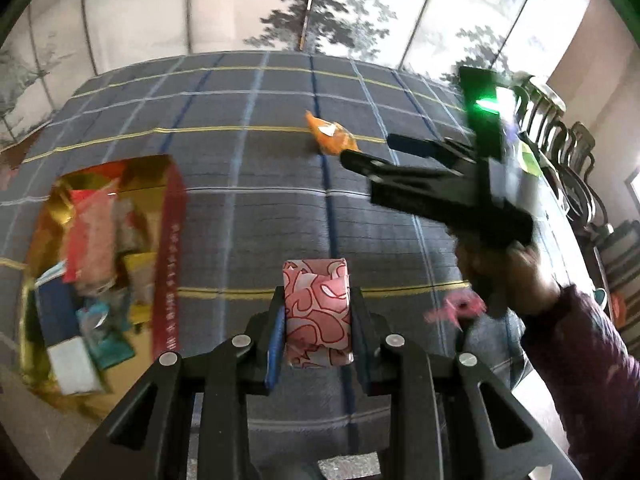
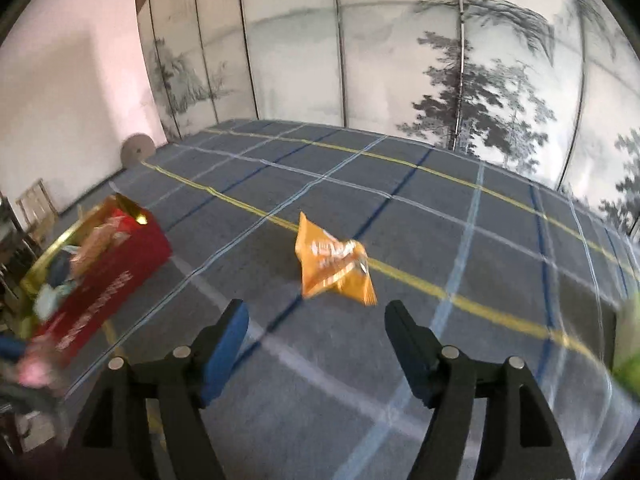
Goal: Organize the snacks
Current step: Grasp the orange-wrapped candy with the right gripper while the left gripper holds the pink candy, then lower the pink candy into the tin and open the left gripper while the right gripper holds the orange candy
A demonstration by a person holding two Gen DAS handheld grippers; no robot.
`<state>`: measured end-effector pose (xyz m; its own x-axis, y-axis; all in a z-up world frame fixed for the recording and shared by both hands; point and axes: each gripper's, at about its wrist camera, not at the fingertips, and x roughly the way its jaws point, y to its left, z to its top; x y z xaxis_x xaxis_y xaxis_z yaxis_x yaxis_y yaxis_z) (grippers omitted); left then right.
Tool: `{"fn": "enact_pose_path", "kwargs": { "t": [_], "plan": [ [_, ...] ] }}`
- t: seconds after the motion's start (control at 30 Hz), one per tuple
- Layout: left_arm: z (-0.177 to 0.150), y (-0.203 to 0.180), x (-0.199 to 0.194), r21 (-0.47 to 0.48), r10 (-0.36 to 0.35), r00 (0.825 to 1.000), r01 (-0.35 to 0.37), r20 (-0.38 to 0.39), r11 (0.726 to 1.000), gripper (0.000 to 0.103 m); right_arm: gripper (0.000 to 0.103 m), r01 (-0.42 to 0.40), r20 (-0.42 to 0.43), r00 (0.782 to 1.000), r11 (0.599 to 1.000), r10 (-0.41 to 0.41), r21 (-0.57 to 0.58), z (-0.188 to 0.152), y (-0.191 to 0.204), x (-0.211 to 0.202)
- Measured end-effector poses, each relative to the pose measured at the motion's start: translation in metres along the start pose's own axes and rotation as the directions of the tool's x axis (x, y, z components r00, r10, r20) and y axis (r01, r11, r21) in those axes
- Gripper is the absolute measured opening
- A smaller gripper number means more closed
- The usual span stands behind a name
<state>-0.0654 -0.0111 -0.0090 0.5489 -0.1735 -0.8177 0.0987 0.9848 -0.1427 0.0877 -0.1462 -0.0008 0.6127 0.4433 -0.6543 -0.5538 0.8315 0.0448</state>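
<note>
My left gripper is shut on a pink snack pack with red swirls, held above the checked tablecloth. To its left stands a red and gold box holding several snack packs. An orange snack bag lies farther out on the cloth. In the right wrist view that orange bag lies just ahead of my right gripper, which is open with nothing between its fingers. The right gripper also shows in the left wrist view, pointing at the orange bag. The red box sits at the left.
A folding screen with painted trees stands behind the table. Dark wooden chairs line the table's right side. A hand and a dark sleeve hold the right gripper. Something green blurs at the right edge.
</note>
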Motion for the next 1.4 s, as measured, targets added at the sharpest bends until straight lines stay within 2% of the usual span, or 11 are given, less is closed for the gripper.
{"fn": "enact_pose_path", "kwargs": {
  "t": [0.3, 0.33, 0.4, 0.43, 0.5, 0.6, 0.7, 0.87, 1.0, 1.1, 1.4],
  "plan": [
    [-0.007, 0.021, -0.029, -0.016, 0.024, 0.998, -0.023, 0.066, 1.000, 0.026, 0.072, 0.063, -0.129, 0.990, 0.998, -0.059, 0.026, 0.031, -0.006, 0.075],
    [-0.008, 0.024, -0.032, -0.023, 0.023, 0.997, -0.022, 0.070, 0.999, 0.026, 0.053, 0.058, -0.153, 0.987, 0.997, -0.050, 0.046, 0.030, -0.008, 0.081],
    [-0.012, 0.030, -0.039, -0.048, 0.026, 0.997, -0.022, 0.079, 0.999, 0.026, 0.037, 0.047, -0.131, 0.991, 0.995, -0.035, 0.089, 0.030, -0.013, 0.077],
    [-0.014, 0.034, -0.043, -0.060, 0.027, 0.996, -0.021, 0.087, 0.998, 0.026, 0.035, 0.032, -0.129, 0.992, 0.993, -0.017, 0.114, 0.030, -0.015, 0.072],
    [-0.019, 0.041, -0.051, -0.077, 0.033, 0.995, -0.025, 0.099, 0.997, 0.026, 0.034, 0.037, -0.107, 0.994, 0.994, -0.026, 0.106, 0.024, -0.010, 0.056],
    [-0.031, 0.052, -0.066, -0.103, 0.067, 0.990, -0.054, 0.126, 0.993, 0.026, 0.034, -0.021, -0.068, 0.997, 0.992, 0.030, 0.123, 0.003, 0.000, 0.022],
    [-0.045, 0.067, -0.079, -0.138, 0.110, 0.985, -0.091, 0.136, 0.986, 0.026, 0.034, 0.014, -0.023, 1.000, 0.992, -0.011, 0.122, -0.027, 0.014, -0.019],
    [-0.069, 0.095, -0.093, -0.196, 0.153, 0.980, -0.126, 0.127, 0.972, 0.026, 0.034, 0.077, -0.022, 0.997, 0.967, -0.074, 0.242, -0.072, 0.010, -0.055],
    [-0.079, 0.103, -0.098, -0.191, 0.193, 0.972, -0.165, 0.136, 0.968, 0.026, 0.034, 0.141, -0.044, 0.990, 0.949, -0.134, 0.281, -0.089, 0.005, -0.060],
    [-0.082, 0.110, -0.097, -0.199, 0.179, 0.976, -0.151, 0.128, 0.968, 0.026, 0.034, 0.182, -0.038, 0.983, 0.941, -0.179, 0.286, -0.090, 0.001, -0.064],
    [-0.075, 0.122, -0.087, -0.181, 0.151, 0.979, -0.124, 0.140, 0.976, 0.026, 0.034, 0.206, -0.082, 0.978, 0.924, -0.189, 0.324, -0.089, -0.010, -0.056]
  ]
}}
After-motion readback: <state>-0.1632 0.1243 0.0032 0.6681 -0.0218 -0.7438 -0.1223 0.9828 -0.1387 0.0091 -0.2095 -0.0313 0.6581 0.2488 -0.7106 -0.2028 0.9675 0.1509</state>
